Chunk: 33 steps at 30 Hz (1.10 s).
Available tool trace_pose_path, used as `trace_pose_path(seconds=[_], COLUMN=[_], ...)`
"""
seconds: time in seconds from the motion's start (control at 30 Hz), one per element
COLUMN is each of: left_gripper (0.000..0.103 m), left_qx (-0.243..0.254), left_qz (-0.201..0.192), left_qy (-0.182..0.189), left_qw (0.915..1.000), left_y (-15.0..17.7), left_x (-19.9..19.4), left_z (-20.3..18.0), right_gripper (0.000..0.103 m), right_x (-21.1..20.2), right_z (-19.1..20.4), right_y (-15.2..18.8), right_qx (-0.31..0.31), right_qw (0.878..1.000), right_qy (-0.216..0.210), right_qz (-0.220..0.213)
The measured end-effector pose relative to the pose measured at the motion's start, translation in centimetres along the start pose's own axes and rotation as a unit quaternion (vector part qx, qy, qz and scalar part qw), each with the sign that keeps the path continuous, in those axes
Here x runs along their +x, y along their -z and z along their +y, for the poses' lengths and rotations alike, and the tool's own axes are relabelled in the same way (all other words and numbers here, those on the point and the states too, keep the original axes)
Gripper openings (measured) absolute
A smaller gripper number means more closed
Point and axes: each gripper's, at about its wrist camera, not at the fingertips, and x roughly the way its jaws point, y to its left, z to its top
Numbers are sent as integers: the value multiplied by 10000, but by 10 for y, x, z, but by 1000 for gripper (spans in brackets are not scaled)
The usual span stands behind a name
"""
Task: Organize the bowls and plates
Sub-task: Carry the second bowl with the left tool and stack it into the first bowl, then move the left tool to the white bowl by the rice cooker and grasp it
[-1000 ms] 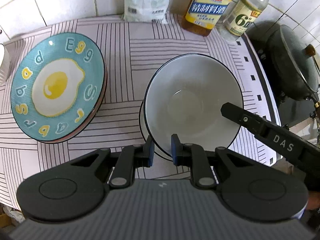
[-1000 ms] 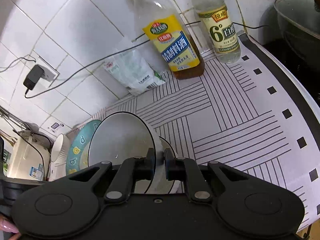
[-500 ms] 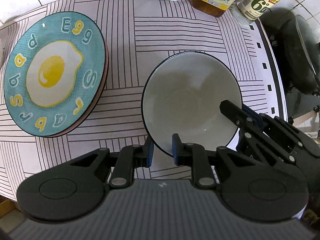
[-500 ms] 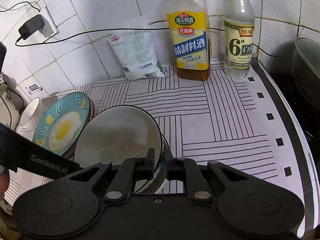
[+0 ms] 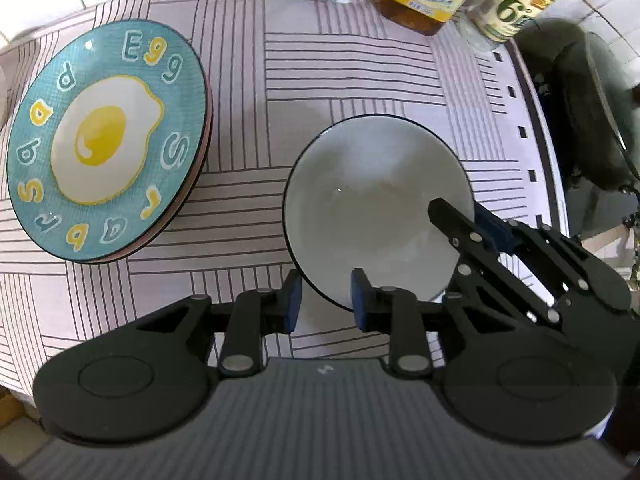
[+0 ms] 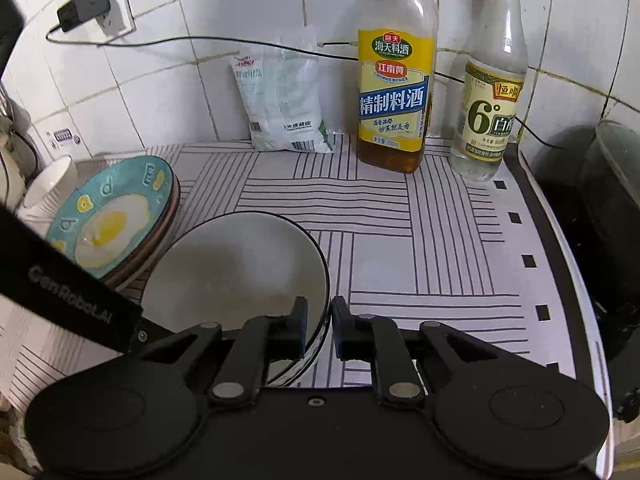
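The white ceramic bowl with a thin dark rim (image 5: 372, 204) sits on the table covered by a pale cloth with dark line patterns (image 5: 344, 68), apparently nested on another bowl whose edge shows beneath it in the right wrist view. The left gripper (image 5: 325, 300) straddles its near rim with jaws opening, the blue pads already clear of the rim. The right gripper (image 6: 319, 328) brackets the rim on the other side, jaws also opening, a slim gap showing at the outer pad, so neither truly grasps the bowl. The main risk is snagging: if either gripper lifts or swings away before its pads clear the rim, it could tip the bowl, drag it off the one below, or clatter it against the stack topped by the teal fried-egg plate (image 5: 106, 138) nearby to the left. A sideways drag could also pull the cloth.
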Motion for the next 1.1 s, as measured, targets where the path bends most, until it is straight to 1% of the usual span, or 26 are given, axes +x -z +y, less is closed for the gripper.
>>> trace_pose_path(seconds=[0.13, 0.27, 0.37, 0.43, 0.47, 0.53, 0.67, 0.73, 0.77, 0.83, 1.0, 1.07, 1.1], left_gripper=[32, 33, 34, 35, 35, 39, 41, 42, 44, 49, 55, 59, 63], left_qx=[134, 89, 47, 30, 28, 43, 25, -27, -52, -72, 13, 42, 63], left_qz=[-194, -485, -682, -835, -930, -1139, -1507, -1614, -1666, -1780, -1999, -2101, -2143], left_qy=[-96, 1, 70, 91, 117, 155, 127, 147, 152, 138, 64, 50, 64], left_qw=[9997, 9988, 9976, 9965, 9956, 9934, 9885, 9868, 9859, 9839, 9798, 9777, 9767], left_y=[8, 21, 33, 41, 45, 53, 69, 77, 82, 91, 110, 118, 120], left_x=[-15, -37, -58, -73, -81, -97, -123, -132, -137, -145, -164, -172, -175], left_z=[-5, -4, -2, -1, 1, 1, 3, 6, 8, 10, 19, 24, 27], right_gripper=[18, 18, 23, 34, 36, 44, 53, 63, 64, 70, 75, 79, 88], right_x=[-10, -30, -49, -63, -68, -83, -106, -116, -119, -126, -141, -147, -150], right_z=[-8, -9, -9, -6, -6, -4, 0, 4, 6, 10, 23, 31, 35], right_y=[0, -3, -5, -6, -7, -8, -7, -5, -3, 0, 8, 11, 12], right_qx=[313, 269, 178, 32, -19, -135, -382, -525, -576, -673, -850, -953, -995], right_qw=[9993, 9990, 9985, 9983, 9982, 9973, 9956, 9944, 9940, 9932, 9913, 9906, 9901], right_qy=[-218, -343, -490, -525, -545, -626, -719, -758, -772, -803, -857, -829, -841], right_qz=[-51, -109, -170, -239, -267, -354, -454, -512, -518, -508, -522, -525, -522])
